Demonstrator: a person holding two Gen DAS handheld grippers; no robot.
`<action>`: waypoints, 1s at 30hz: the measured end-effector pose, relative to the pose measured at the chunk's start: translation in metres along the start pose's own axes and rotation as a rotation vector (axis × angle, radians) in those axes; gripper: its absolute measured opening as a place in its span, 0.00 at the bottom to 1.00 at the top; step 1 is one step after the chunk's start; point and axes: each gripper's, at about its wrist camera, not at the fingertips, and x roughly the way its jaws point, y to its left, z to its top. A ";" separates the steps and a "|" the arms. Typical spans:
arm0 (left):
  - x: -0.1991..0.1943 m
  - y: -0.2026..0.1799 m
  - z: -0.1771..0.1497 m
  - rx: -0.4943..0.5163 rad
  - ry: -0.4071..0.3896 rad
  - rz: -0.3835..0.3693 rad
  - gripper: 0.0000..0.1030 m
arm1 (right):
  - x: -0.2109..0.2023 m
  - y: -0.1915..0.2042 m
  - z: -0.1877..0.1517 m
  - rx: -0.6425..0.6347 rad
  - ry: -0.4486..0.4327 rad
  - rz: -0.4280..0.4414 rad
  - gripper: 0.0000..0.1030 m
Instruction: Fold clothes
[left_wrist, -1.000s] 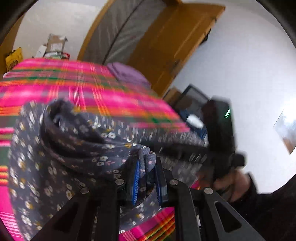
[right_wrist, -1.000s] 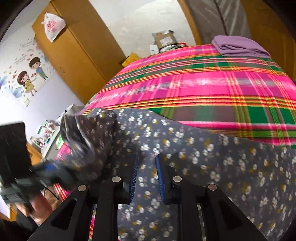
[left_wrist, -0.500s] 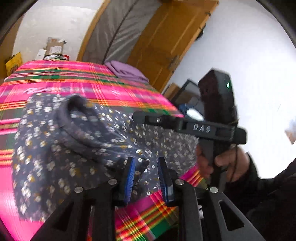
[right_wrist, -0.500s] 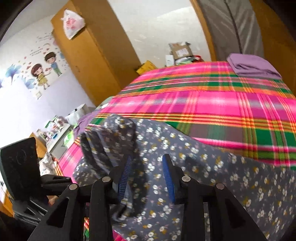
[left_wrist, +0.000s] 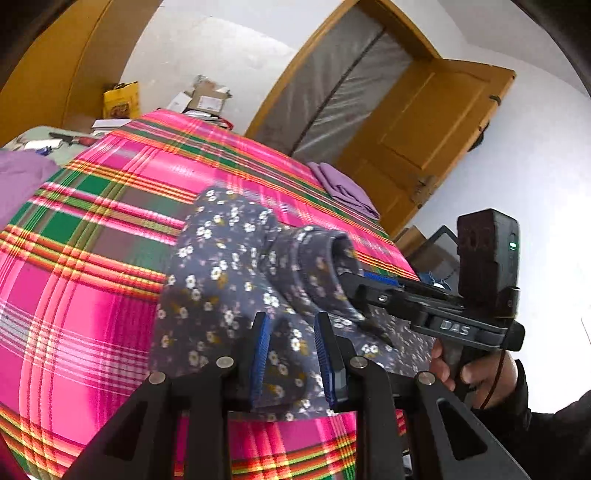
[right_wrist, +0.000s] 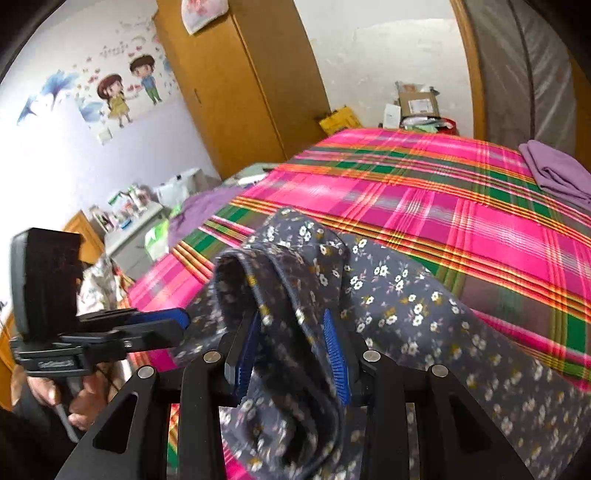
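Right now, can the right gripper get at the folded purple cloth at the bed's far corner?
Probably not directly: the right gripper has the floral garment bunched between its jaws, and the purple cloth lies across the plaid bedspread.

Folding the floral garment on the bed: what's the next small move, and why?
Probably withdraw both grippers from the cloth. The jaws of the left gripper and the right gripper have just been opening; the floral garment lies loosely between each pair, bunched on the plaid bedspread, so the fold looks released.
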 end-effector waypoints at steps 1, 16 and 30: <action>0.002 0.002 0.001 -0.006 0.002 0.004 0.24 | 0.005 -0.003 0.002 0.009 0.004 -0.002 0.35; 0.016 0.002 -0.002 0.014 0.044 0.021 0.24 | -0.031 -0.114 -0.041 0.521 -0.099 -0.093 0.27; 0.039 -0.026 -0.019 0.087 0.140 -0.017 0.24 | -0.027 -0.085 -0.038 0.375 -0.055 0.018 0.35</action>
